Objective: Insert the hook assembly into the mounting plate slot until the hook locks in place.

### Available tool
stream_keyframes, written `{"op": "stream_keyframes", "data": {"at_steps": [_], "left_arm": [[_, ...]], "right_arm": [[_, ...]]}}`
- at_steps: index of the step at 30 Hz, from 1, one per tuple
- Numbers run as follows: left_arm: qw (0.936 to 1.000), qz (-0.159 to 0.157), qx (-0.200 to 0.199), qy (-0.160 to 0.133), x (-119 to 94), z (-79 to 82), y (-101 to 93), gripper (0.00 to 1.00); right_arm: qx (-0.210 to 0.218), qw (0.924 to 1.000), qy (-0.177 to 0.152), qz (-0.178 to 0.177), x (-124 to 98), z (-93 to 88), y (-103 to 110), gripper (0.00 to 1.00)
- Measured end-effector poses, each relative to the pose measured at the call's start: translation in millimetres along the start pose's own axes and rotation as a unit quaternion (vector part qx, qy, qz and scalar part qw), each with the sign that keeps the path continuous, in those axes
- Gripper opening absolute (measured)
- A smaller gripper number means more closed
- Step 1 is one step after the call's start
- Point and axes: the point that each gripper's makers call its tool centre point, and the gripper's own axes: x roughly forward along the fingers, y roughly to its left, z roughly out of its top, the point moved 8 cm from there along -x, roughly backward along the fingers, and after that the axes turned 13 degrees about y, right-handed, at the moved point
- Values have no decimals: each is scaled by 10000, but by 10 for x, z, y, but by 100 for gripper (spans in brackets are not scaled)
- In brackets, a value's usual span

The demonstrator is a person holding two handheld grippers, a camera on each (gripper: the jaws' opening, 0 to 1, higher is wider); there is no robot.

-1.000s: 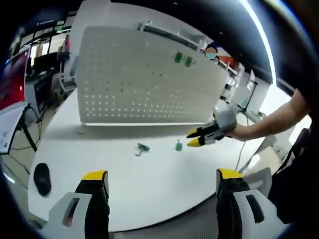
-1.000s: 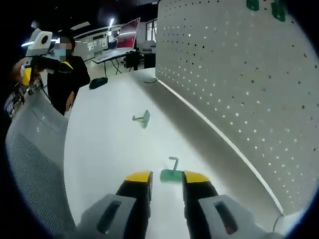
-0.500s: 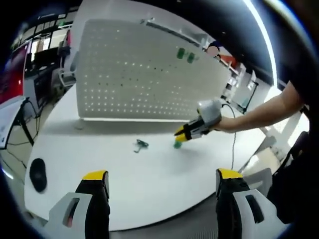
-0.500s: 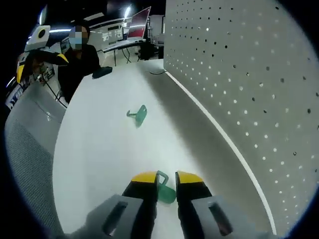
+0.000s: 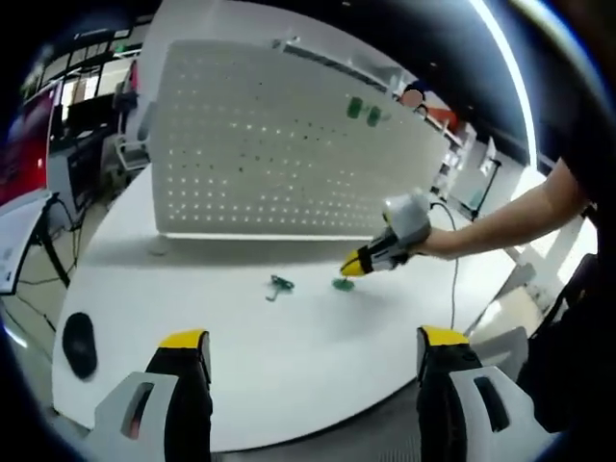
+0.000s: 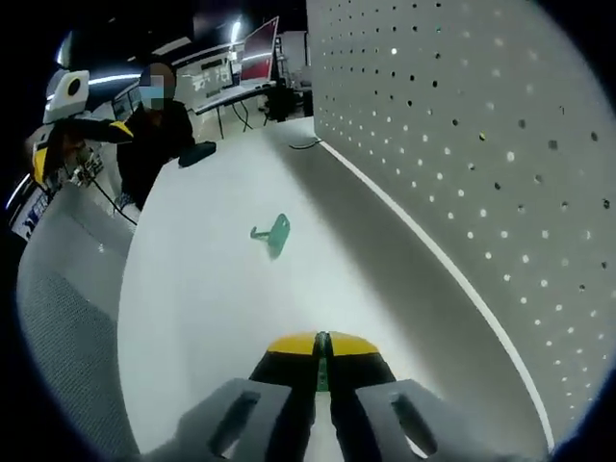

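Right gripper view: a green hook (image 6: 321, 373) sits pinched between the right gripper (image 6: 321, 348) jaws, clamped nearly together. The pegboard (image 6: 462, 154) rises just right of them. Left gripper (image 5: 313, 351), jaws wide apart and holding nothing, hangs well back; a second hook (image 5: 279, 286) lies ahead of it.

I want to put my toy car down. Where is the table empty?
The white table is bare between the left gripper and the loose green hook. Another bare strip runs along the foot of the pegboard. It is busier where the right gripper pinches a green hook.
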Motion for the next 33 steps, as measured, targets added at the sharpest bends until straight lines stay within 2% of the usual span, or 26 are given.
{"op": "stream_keyframes", "data": {"at_steps": [3, 8, 22, 26, 27, 33], "left_arm": [[10000, 6, 27, -2, -14, 15, 5, 89], [10000, 12, 79, -20, -42, 42, 9, 90], [9998, 21, 185, -33, -82, 66, 12, 90], [9997, 36, 224, -79, -102, 112, 8, 90], [9997, 38, 227, -81, -105, 117, 9, 90], [9996, 58, 277, -51, -140, 141, 8, 89]], "right_arm": [[276, 9996, -77, 6, -29, -16, 16, 0], [478, 9987, -157, -42, -64, -18, 23, 0], [1116, 9915, -654, -135, -302, 194, 55, 0], [1354, 9874, -810, -110, -384, 244, 98, 0], [1512, 9843, -904, -68, -420, 269, 113, 0], [1794, 9758, -1245, -129, -616, 380, 179, 0]]}}
